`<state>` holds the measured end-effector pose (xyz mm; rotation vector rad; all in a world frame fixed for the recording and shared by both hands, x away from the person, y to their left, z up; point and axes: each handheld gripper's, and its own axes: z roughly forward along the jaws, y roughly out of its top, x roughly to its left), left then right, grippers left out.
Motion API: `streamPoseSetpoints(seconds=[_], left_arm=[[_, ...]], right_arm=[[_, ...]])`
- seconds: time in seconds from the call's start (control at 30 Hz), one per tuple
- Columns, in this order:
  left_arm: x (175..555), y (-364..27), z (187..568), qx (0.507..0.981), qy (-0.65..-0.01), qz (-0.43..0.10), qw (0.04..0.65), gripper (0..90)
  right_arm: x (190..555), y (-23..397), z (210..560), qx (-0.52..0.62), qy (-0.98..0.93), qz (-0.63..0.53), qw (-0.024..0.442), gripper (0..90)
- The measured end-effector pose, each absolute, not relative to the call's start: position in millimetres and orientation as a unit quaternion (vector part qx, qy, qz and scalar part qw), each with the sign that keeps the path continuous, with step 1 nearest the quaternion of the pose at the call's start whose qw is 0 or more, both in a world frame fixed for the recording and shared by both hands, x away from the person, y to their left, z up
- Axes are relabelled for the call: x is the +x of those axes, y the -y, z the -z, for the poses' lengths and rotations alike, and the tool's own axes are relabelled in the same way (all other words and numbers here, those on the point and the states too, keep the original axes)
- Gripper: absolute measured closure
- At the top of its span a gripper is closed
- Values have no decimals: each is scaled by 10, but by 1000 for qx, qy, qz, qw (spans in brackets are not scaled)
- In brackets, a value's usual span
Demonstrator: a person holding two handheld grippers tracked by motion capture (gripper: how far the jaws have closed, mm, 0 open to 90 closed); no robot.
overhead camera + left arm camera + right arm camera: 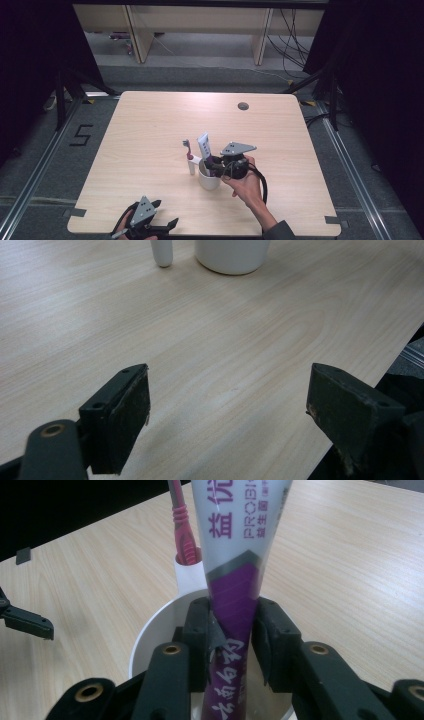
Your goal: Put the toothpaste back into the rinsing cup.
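One white cup (pixel 209 179) stands on the table (pixel 150 130), a little toward four o'clock from the tabletop's centre in the high view. One toothpaste tube (pixel 204 146), white above and purple below, stands upright in the cup with its flat crimped end pointing to twelve o'clock. Just beside the cup, at about ten o'clock from it, stands one narrow white holder (pixel 191 165) with one pink-and-grey toothbrush (pixel 188 148) rising out of it, bristles up.

There are two grippers. The right gripper (pixel 216 166) reaches over the cup's rim from three o'clock, carried by the person's right hand (pixel 246 184). In the right gripper view its jaws stand narrow, one on each side of the tube's (pixel 239 587) purple lower part, inside the cup's (pixel 150 630) mouth; the pads lie against the tube's sides or very nearly so, and whether they press on it I cannot tell. Behind the tube in that view the toothbrush (pixel 183 535) and its holder (pixel 189 577) stand at twelve o'clock.

The left gripper (pixel 162 215) rests at the table's near edge, at about seven o'clock from the cup and well apart from it. In the left gripper view its jaws stand wide with nothing between them but bare wood; the cup's (pixel 231 256) base and the holder's (pixel 162 252) foot show at twelve o'clock.

One round grey grommet (pixel 243 106) sits in the tabletop near its far edge, at about one o'clock from the cup.
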<state>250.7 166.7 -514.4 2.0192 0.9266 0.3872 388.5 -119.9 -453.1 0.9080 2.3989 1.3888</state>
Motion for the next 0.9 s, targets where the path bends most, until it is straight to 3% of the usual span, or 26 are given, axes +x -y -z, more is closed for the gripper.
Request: streamPoseSetpoints(seconds=[0.4,0.9], left_arm=[[2499,-1657,5145,804,-375,-150,437,172],[2497,-1656,5144,804,-376,-151,435,172]], right_arm=[[3840,1263,4429,316,-802,-497,104,564],[3774,1395,4317,320,-787,-515,113,520]])
